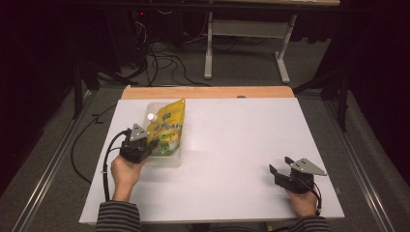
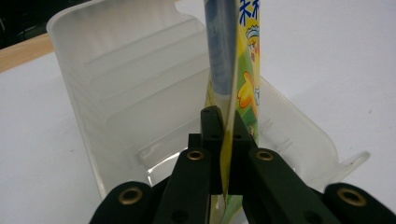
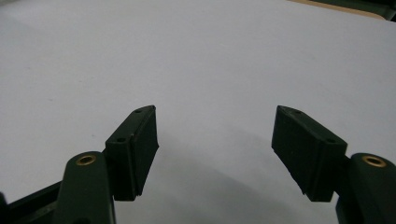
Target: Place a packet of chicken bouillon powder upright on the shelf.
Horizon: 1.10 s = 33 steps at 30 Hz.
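Left gripper (image 2: 227, 140) pinching yellow pouch (image 1: 168, 129) by its thin bottom edge inside clear tray (image 1: 175, 162); floppy, slick, light. Right gripper (image 3: 215, 149) spread, away from tray.

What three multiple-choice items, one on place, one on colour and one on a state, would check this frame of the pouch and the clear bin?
1. Where is the yellow printed plastic pouch?
A. flat at the table's middle
B. in the clear plastic bin at the left side of the white table
C. on the floor

2. What colour is the round cap at the pouch's far end?
A. white
B. red
C. black

3. How do the jaws of the right gripper stand?
A. shut on the pouch
B. shut on nothing
C. open

Key: 1 B, the high view shows the pouch in the bin, pinched by the left gripper; 2 A, the cap looks white; 3 C, a wide gap over bare table.
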Each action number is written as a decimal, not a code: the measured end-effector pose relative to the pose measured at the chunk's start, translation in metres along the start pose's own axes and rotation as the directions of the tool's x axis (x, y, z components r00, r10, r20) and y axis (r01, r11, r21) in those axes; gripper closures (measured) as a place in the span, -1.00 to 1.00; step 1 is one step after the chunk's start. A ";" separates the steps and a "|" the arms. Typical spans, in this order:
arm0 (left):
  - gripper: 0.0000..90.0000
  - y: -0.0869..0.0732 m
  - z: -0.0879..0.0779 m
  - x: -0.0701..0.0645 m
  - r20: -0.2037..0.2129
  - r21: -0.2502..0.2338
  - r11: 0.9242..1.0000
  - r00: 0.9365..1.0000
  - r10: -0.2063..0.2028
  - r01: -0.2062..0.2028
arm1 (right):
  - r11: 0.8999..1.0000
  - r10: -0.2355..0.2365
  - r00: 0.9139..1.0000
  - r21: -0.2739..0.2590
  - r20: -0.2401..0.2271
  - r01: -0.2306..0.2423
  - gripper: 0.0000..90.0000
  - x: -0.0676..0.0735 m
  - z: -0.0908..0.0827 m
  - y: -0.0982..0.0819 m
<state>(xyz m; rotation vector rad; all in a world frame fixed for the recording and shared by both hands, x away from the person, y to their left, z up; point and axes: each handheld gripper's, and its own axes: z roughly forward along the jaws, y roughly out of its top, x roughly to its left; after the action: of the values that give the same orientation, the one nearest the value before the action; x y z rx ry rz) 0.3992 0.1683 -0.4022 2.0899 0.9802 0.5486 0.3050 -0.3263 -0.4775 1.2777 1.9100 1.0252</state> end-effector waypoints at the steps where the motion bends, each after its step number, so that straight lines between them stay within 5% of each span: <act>1: 1.00 0.001 0.001 0.001 -0.009 0.003 1.000 1.000 0.011 -0.011 | 1.000 0.000 1.000 0.002 0.001 0.000 -0.29 0.000 0.000 0.000; 7: 1.00 -0.001 0.004 0.000 -0.035 -0.013 0.999 0.998 0.045 -0.045 | 1.000 0.001 1.000 0.003 0.003 -0.001 -0.29 0.001 0.000 0.000; 12: 1.00 -0.003 0.001 -0.003 -0.001 0.003 0.998 0.998 0.064 -0.064 | 1.000 -0.003 1.000 0.008 0.003 0.003 -0.28 0.001 0.001 0.000; 33: 0.96 -0.025 -0.002 -0.002 0.040 -0.002 1.000 0.999 0.008 -0.008 | 1.000 -0.003 1.000 0.004 0.002 0.003 -0.29 0.001 0.001 0.000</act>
<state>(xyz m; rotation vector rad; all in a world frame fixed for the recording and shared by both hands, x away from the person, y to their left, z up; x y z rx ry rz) 0.3851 0.1786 -0.4208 2.0961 0.9482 0.5096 0.3055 -0.3254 -0.4779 1.2770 1.9122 1.0186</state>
